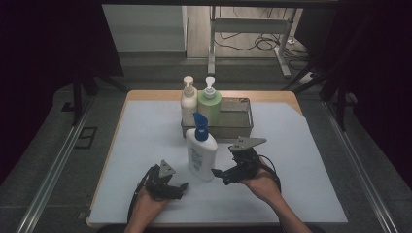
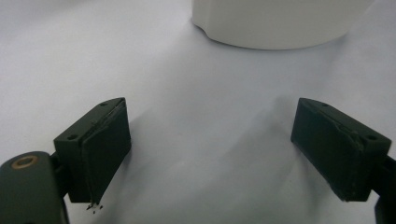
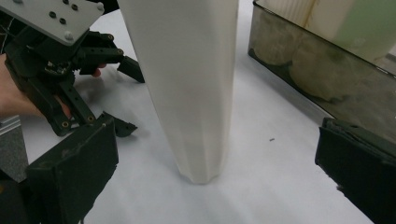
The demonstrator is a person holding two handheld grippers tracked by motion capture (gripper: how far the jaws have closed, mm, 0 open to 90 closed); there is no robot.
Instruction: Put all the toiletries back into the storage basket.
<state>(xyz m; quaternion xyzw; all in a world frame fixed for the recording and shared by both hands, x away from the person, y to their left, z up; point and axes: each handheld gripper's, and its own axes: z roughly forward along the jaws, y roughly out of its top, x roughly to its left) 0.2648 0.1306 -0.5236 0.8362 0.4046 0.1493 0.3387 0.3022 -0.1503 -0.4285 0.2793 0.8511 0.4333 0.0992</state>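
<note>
- The white bottle with the blue pump (image 1: pixel 200 150) stands upright on the white sheet of the table (image 1: pixel 301 194), a little toward the near edge and just in front of the metal tray (image 1: pixel 238 127), free of both your grippers.
- Your right gripper (image 1: pixel 219 174) sits just beside the bottle's right side, low near its base; its fingers (image 3: pixel 74 177) are spread wide with the bottle between them and not touching, so it looks lined up for a grasp around the body.
- Your left gripper (image 1: pixel 182 187) rests on the table near the bottle's left, fingers (image 2: pixel 100 149) wide apart and empty, the bottle's base ahead of them, probably ready to steady it.
- The tray behind holds a cream pump bottle (image 1: pixel 188 99) and a green one (image 1: pixel 210 103) at its left end; the open right part likely awaits this bottle.
</note>
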